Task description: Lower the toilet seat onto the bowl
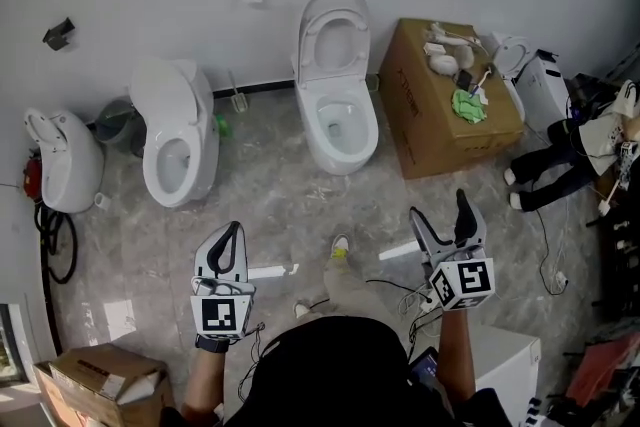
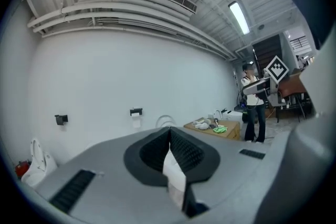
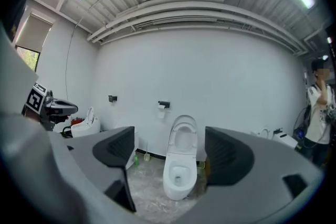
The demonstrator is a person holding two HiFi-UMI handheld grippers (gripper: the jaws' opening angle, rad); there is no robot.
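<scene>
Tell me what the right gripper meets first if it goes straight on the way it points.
Probably the toilet, its seat raised: it shows between the right gripper's open, empty jaws, with only bare floor before it. Depth is unclear.

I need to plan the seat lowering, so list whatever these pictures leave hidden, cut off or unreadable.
- Left gripper view: the shut left gripper hides the toilet except the top of its raised seat.
- Head view: the items on the cardboard box are too small to name.
- Head view: the person at the right is cut off by the picture's edge.
</scene>
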